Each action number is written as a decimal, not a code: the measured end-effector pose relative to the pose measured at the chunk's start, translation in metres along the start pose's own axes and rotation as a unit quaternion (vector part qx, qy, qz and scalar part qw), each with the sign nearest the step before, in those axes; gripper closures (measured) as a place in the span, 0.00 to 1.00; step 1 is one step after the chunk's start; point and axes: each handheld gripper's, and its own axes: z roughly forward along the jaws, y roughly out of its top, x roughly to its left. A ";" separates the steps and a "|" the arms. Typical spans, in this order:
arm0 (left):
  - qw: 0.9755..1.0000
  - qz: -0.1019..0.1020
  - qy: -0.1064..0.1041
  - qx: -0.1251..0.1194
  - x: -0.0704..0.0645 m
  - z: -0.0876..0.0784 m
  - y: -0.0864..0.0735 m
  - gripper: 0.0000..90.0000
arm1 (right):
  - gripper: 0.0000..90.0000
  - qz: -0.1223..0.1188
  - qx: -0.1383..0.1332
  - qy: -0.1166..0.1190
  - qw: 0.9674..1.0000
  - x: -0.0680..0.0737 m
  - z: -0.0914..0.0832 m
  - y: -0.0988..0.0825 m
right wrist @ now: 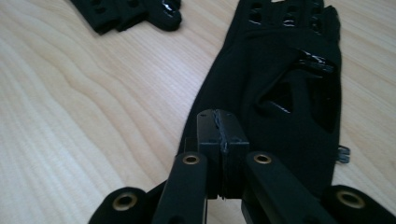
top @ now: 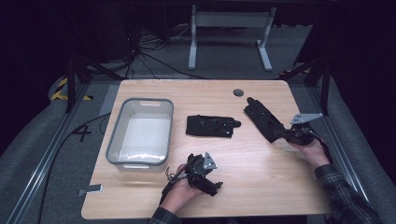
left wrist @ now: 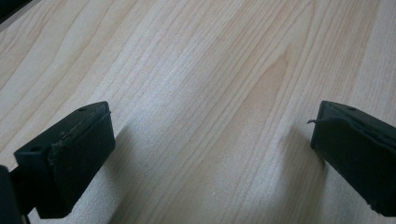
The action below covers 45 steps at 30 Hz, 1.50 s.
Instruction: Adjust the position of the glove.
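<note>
Two black gloves lie on the wooden table. One glove (top: 210, 126) (right wrist: 126, 14) lies flat at the middle. The other glove (top: 264, 122) (right wrist: 280, 70) stretches diagonally at the right, fingers pointing away. My right gripper (top: 285, 134) (right wrist: 219, 126) is at that glove's cuff, jaws pressed together on the cuff's edge. My left gripper (top: 212, 186) (left wrist: 212, 144) rests low over bare wood near the front edge. Its jaws stand wide apart with nothing between them.
A grey plastic bin (top: 140, 100) stands at the table's left, with nothing in it. A round cable hole (top: 238, 92) sits near the far edge. Bare wood lies between the bin and the middle glove and along the front.
</note>
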 end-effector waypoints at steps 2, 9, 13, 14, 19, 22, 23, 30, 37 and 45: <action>1.000 0.001 0.000 -0.001 0.000 0.000 0.000 0.00 | 1.00 -0.001 0.003 -0.001 1.000 -0.004 0.003 0.000; 1.000 0.000 0.000 0.000 0.000 0.000 0.000 0.00 | 1.00 0.003 0.015 -0.009 1.000 -0.013 0.012 -0.001; 1.000 0.000 0.000 0.000 0.000 0.000 0.000 0.00 | 1.00 0.004 0.029 -0.007 1.000 -0.015 0.018 -0.005; 1.000 0.000 0.001 0.000 0.000 0.000 0.000 0.00 | 1.00 0.005 0.030 -0.007 1.000 -0.015 0.018 -0.005; 1.000 -0.002 0.002 -0.001 -0.001 0.000 -0.001 0.00 | 1.00 -0.005 0.038 0.005 0.999 -0.011 0.019 -0.005; 1.000 -0.003 0.003 -0.001 -0.001 -0.001 -0.001 0.00 | 1.00 -0.014 0.042 0.018 0.999 -0.006 0.018 -0.005; 1.000 -0.003 0.003 -0.001 -0.001 -0.001 -0.001 0.00 | 1.00 -0.017 0.043 0.022 0.999 -0.005 0.018 -0.005; 1.000 -0.003 0.003 -0.001 -0.001 -0.001 -0.001 0.00 | 1.00 -0.031 0.049 0.049 0.997 0.004 0.017 -0.006; 1.000 -0.004 0.004 -0.001 -0.001 -0.001 -0.001 0.00 | 1.00 -0.045 0.054 0.071 0.995 0.016 0.015 -0.007; 1.000 -0.005 0.004 0.000 -0.002 -0.001 -0.001 0.00 | 1.00 -0.051 0.055 0.095 0.993 0.028 0.007 -0.014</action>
